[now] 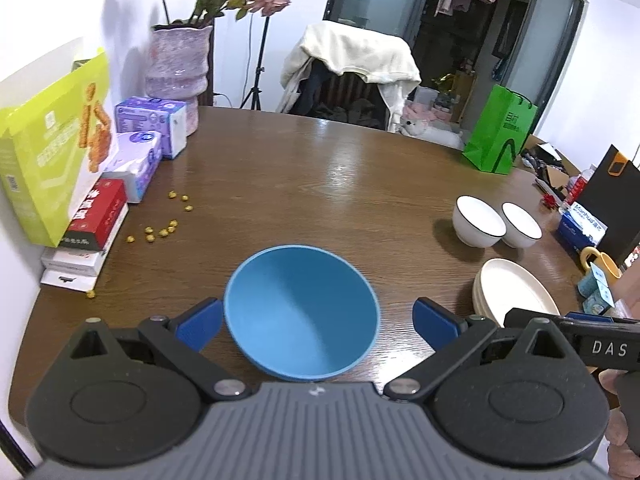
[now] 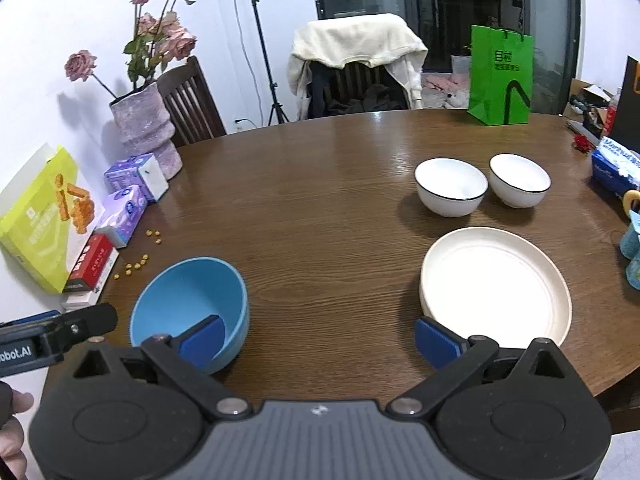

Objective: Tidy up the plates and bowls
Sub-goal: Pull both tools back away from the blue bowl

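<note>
We held our left gripper (image 1: 318,324) with its fingers spread wide around the blue bowl (image 1: 302,312), the pads clear of its rim. The bowl sat upright on the tabletop (image 1: 312,168). Our right gripper (image 2: 318,340) hung with fingers spread and nothing between them, the stack of cream plates (image 2: 494,280) just beyond its right finger. Two white bowls (image 2: 451,186) stood side by side behind the plates.

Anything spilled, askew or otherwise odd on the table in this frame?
Yes: small yellow bits lie scattered loose on the bare table beside the stacked boxes, looking like spilled snack pieces. The blue bowl, two white bowls and the cream plates all sit upright and intact.
</note>
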`<state>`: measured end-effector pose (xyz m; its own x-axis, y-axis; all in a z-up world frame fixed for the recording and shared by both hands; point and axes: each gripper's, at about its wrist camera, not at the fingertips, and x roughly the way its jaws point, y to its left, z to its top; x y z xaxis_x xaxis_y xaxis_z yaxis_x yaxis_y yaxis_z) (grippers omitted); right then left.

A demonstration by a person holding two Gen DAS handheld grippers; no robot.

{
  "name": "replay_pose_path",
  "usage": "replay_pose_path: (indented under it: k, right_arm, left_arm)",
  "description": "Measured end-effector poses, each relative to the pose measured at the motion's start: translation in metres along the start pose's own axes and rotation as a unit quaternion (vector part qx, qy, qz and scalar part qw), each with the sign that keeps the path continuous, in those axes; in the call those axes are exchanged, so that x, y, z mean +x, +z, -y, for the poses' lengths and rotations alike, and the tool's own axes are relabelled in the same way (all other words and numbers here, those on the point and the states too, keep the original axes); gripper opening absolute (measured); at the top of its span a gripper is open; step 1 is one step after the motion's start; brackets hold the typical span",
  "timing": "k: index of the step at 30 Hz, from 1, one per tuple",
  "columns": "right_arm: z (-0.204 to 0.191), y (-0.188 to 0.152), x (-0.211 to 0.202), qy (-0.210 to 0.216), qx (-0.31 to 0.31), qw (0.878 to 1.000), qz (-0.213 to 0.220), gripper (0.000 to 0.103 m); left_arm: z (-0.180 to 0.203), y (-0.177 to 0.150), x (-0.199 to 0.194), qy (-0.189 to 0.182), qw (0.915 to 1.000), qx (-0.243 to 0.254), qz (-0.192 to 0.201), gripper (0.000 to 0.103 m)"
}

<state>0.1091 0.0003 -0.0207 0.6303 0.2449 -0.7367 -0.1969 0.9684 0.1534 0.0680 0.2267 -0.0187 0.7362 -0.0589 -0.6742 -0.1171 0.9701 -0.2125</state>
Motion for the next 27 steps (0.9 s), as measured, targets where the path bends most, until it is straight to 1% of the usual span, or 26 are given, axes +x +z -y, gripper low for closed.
replay_pose_path:
  k: [5, 11, 18, 27]
  right_arm:
    - [0.012, 0.003, -0.001, -0.007, 0.006, 1.0, 0.005, 0.102]
    - [0.025, 0.011, 0.004, -0.006, 0.005, 1.0, 0.007, 0.102]
    - [0.045, 0.031, 0.009, -0.004, -0.007, 1.0, 0.013, 0.102]
    - [0.084, 0.055, 0.019, -0.005, -0.002, 1.0, 0.016, 0.102]
  left_arm:
    - [0.01, 0.002, 0.004, -0.007, 1.0, -0.001, 0.003, 0.103]
    - [0.025, 0.007, 0.011, -0.002, 1.0, -0.002, 0.007, 0.103]
    - [0.05, 0.02, 0.025, 0.001, 0.9999, -0.006, 0.012, 0.103]
    - [0.084, 0.036, 0.05, -0.002, 1.0, 0.001, 0.006, 0.103]
